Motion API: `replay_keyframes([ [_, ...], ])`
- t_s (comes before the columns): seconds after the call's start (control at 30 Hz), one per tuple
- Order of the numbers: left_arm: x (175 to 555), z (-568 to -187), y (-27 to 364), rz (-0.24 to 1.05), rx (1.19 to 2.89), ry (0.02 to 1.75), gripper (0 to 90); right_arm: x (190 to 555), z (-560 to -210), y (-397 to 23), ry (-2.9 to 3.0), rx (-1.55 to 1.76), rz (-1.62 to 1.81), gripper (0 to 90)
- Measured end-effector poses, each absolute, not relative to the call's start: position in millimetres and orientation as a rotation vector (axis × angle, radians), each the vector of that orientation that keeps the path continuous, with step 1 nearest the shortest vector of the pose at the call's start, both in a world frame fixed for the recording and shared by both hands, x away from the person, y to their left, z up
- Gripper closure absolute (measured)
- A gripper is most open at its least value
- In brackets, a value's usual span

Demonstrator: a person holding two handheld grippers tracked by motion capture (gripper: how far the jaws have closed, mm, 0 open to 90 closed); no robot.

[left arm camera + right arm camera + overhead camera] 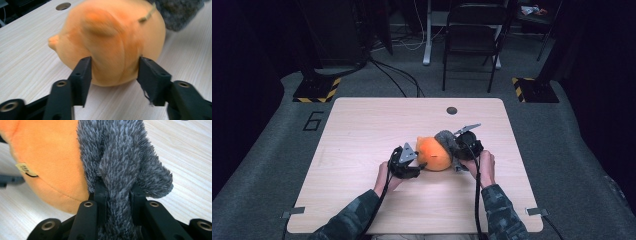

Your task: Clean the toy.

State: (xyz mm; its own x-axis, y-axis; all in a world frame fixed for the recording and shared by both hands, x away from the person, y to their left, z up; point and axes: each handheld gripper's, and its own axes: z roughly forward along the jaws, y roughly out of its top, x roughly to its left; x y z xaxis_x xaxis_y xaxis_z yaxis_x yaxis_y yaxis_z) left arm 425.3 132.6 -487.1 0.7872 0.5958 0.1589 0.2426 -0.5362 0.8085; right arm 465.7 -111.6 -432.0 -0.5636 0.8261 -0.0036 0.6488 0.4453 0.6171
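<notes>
Right gripper clenched on fuzzy grey plush sleeve, half over round orange plush toy; left gripper released, flanking toy; pulling unfinished.

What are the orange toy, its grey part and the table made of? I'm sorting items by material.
Orange toy: seemingly soft short-pile plush, matte, with stitched seams and a sewn-in tag.
Grey part: longer, shaggy faux fur, by its visible fibres.
Table: pale wood-grain top, smooth; probably laminate, though solid wood can't be excluded.

Person is wearing camouflage sleeves; both grippers are showing black jaws with silver screws, grey three-cornered plates on top, black cables trailing behind.
</notes>
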Motion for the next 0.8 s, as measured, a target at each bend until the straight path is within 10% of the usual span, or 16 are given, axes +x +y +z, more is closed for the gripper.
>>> replay_keyframes([
  [0.37,428,-491,131,0.523,2.082,0.641,76.0,464,-424,-114,2.381,1.249,0.844,73.3],
  [0.8,425,-472,132,0.385,2.028,0.702,79.4,435,-389,-78,2.440,1.050,1.088,73.3],
])
